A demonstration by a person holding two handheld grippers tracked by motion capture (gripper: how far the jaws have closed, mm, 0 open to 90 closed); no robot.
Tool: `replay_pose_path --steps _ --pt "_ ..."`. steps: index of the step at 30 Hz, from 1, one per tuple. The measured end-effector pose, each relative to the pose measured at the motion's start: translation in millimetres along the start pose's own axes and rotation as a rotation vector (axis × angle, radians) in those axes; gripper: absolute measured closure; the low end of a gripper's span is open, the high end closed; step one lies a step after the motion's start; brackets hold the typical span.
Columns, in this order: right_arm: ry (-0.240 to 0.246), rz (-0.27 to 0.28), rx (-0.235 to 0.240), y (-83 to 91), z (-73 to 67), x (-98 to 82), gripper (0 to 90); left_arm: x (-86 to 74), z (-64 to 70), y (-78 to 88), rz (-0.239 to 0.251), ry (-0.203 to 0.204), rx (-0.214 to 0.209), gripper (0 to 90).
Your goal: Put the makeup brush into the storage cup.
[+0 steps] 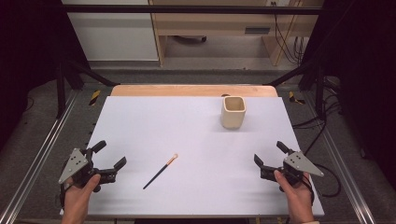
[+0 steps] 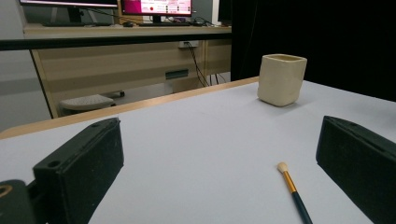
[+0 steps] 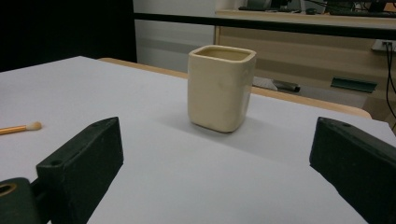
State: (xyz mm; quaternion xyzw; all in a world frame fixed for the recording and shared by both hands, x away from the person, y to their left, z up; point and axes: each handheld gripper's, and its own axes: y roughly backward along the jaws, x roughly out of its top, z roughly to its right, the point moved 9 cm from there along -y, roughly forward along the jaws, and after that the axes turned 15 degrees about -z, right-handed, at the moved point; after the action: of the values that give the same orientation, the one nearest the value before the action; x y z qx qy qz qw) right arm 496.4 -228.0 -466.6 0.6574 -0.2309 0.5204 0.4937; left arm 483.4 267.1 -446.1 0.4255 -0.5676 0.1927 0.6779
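A cream square cup [image 1: 233,112] stands upright on the white table [image 1: 154,121], well ahead of my right tongs [image 1: 268,151]. A dark-handled brush [image 1: 160,171] lies flat just right of my left tongs [image 1: 111,153]. A wooden desk [image 1: 224,23] stands far beyond both.

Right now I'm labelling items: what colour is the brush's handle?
Dark handle, gold band, pale tip on the brush; clearest in the left gripper view.
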Motion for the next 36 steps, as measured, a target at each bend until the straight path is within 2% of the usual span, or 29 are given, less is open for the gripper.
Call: replay_pose_path --steps 9,13,14,17,18,23,26,30,34,35,36 --pt "0.000 -0.010 -0.010 -0.3 0.3 -0.8 2.6 0.0 3.2 2.1 -0.018 -0.010 -0.002 1.1" --pt "-0.002 -0.014 -0.007 -1.1 -0.6 -0.7 2.6 -1.6 6.2 2.2 -0.041 -0.019 -0.006 1.2" --pt "0.007 -0.015 -0.012 -0.4 -0.9 -0.7 2.5 -3.4 7.5 0.9 -0.063 -0.029 -0.003 1.2" --pt "0.010 -0.017 -0.013 -0.1 -1.1 -1.3 2.5 -4.7 9.7 -0.7 -0.079 -0.032 -0.009 1.2" --pt "0.006 -0.022 -0.018 0.0 -0.2 -2.2 2.5 -6.1 12.2 -2.3 -0.100 -0.033 -0.007 1.2" --pt "0.011 -0.026 -0.019 0.1 -1.3 -2.6 2.5 -7.7 18.9 -6.6 -0.121 -0.038 -0.012 1.1" --pt "0.022 -0.025 -0.018 -0.2 -3.1 -2.3 2.5 -10.6 23.5 -15.2 -0.157 -0.047 -0.003 1.1" --pt "0.031 -0.028 -0.011 -0.8 -4.6 -2.6 2.4 -13.3 29.7 -24.8 -0.186 -0.039 -0.018 1.1" --pt "0.015 -0.020 -0.006 0.2 -3.9 -1.9 2.4 -14.9 37.9 -35.4 -0.237 -0.054 -0.031 1.1" --pt "0.018 -0.018 -0.006 0.5 -3.8 -1.5 2.4 -14.9 37.9 -35.4 -0.237 -0.054 -0.031 1.1" --pt "0.016 -0.018 -0.003 0.9 -4.3 -1.4 2.4 -13.5 40.8 -39.0 -0.259 -0.068 -0.035 1.2"
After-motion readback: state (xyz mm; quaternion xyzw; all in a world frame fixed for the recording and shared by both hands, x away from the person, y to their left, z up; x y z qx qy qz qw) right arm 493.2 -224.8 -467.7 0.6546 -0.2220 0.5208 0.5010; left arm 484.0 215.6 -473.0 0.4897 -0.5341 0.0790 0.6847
